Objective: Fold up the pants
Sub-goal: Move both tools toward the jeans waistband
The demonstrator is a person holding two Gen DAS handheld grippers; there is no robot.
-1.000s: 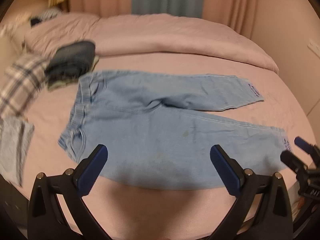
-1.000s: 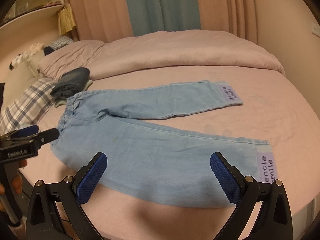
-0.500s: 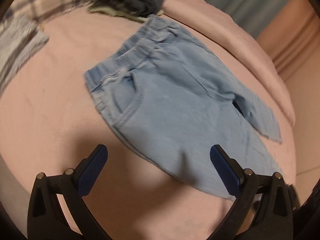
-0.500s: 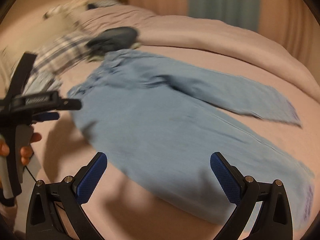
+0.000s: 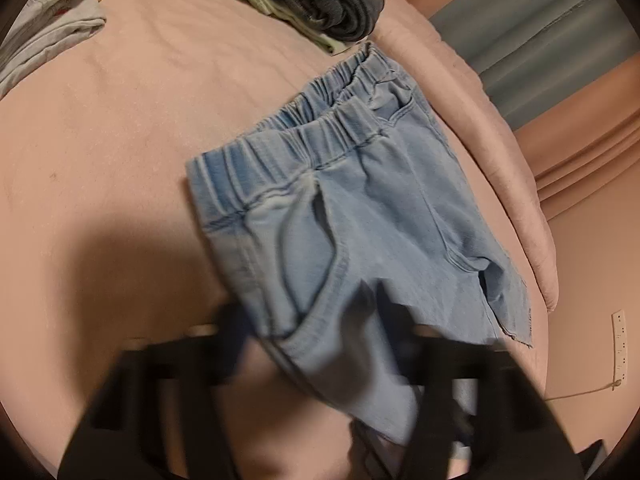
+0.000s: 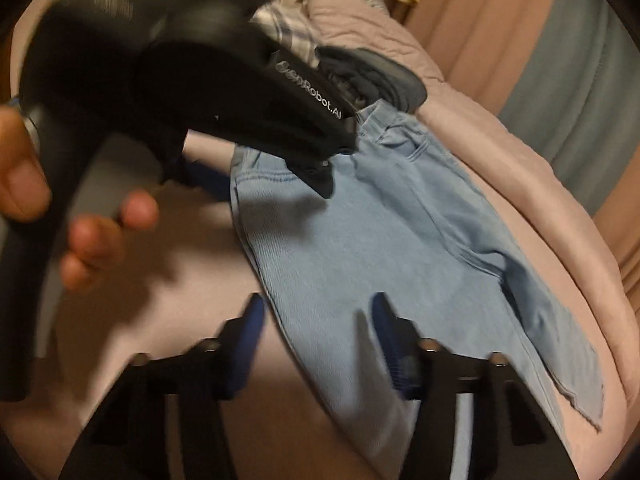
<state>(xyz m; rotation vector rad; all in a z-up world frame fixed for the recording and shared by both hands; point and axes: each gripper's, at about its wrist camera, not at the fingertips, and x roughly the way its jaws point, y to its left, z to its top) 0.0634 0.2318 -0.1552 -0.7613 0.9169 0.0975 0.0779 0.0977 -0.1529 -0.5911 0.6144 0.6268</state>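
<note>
Light blue denim pants [image 5: 360,216] lie flat on the pink bed, elastic waistband toward the upper left. In the left wrist view my left gripper [image 5: 320,320] is blurred and open, its fingers straddling the near side seam below the waistband and front pocket. In the right wrist view my right gripper [image 6: 316,320] is open, narrower than before, straddling the near edge of the pants [image 6: 360,248] lower down. The left gripper's black body [image 6: 248,92] fills the upper left there, over the waistband. Neither grips cloth.
A folded dark denim stack [image 5: 320,0] lies just beyond the waistband, also in the right wrist view [image 6: 376,76]. Plaid and grey clothes [image 5: 52,20] lie at the far left. A pink duvet roll [image 5: 500,152] runs along the far side. The person's fingers [image 6: 100,248] hold a handle.
Both grippers have swung left and dropped close to the waist end of the pants. Their jaws now straddle the near edge, and the right jaws have narrowed.
</note>
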